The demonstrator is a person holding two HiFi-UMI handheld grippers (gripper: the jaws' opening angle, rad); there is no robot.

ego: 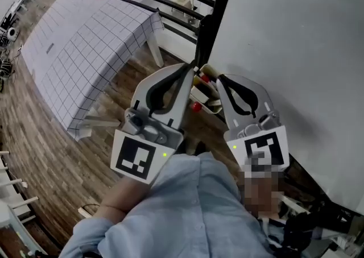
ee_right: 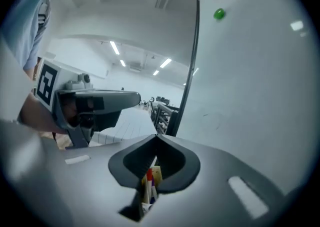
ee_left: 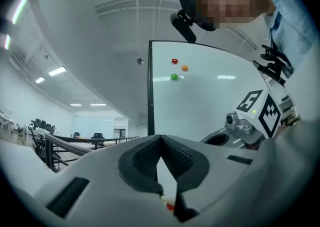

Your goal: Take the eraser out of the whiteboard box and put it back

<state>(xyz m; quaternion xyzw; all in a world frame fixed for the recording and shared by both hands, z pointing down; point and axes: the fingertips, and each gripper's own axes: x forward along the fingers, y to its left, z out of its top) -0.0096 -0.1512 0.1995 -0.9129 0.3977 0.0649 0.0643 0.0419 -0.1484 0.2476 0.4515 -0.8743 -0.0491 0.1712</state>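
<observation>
The left hand-held gripper (ego: pixel 190 71) and the right hand-held gripper (ego: pixel 219 80) both hover just above the whiteboard box (ego: pixel 207 103), one on either side of it. Each has its jaws pressed together with nothing between them. The box hangs at the lower edge of the whiteboard (ego: pixel 284 52). The right gripper view looks down into the box past its own closed tips and shows upright markers (ee_right: pixel 148 178).

Neither gripper holds the eraser. By my judgement it sits in the whiteboard box, but no view picks it out among the markers.

To reach into the box well, one gripper should spread its jaws before descending. It should then come straight down over the box opening and close across the eraser's narrow width, keeping the tips off the marker caps so that nothing is dragged out with it. The other gripper is best kept to the side of the box.

Which way the eraser points, and how its long axis lies within the box, I cannot tell.
</observation>
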